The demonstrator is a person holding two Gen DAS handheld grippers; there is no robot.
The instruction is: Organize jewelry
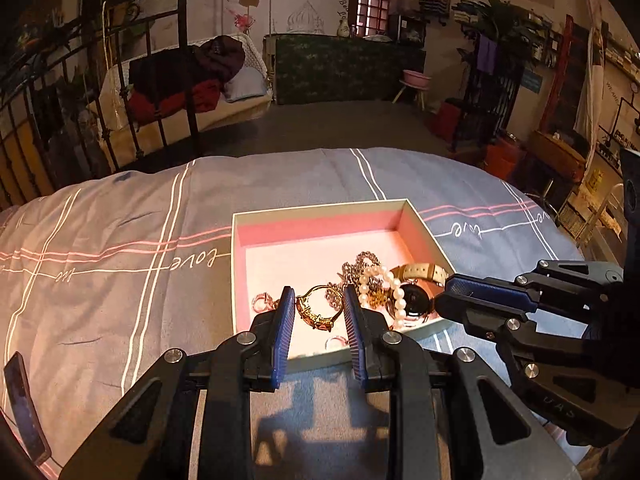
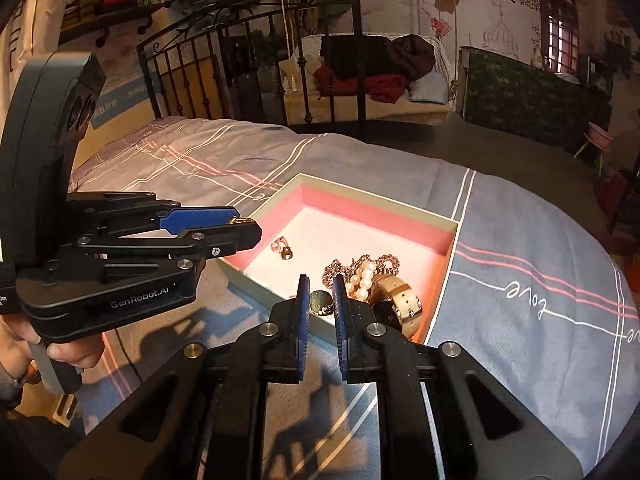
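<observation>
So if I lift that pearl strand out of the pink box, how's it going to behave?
The pearl strand looks like separate beads on a string, so it will probably hang limp and swing. It lies tangled among the silver chain and beside the watch, so it may drag them. Round, glossy beads could slip between the pads.

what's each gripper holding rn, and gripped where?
Left gripper: gold ring, pinched across its width at the fingertips. Right gripper: small dark piece between its pads, apparently pinched; which part is unclear.
</observation>
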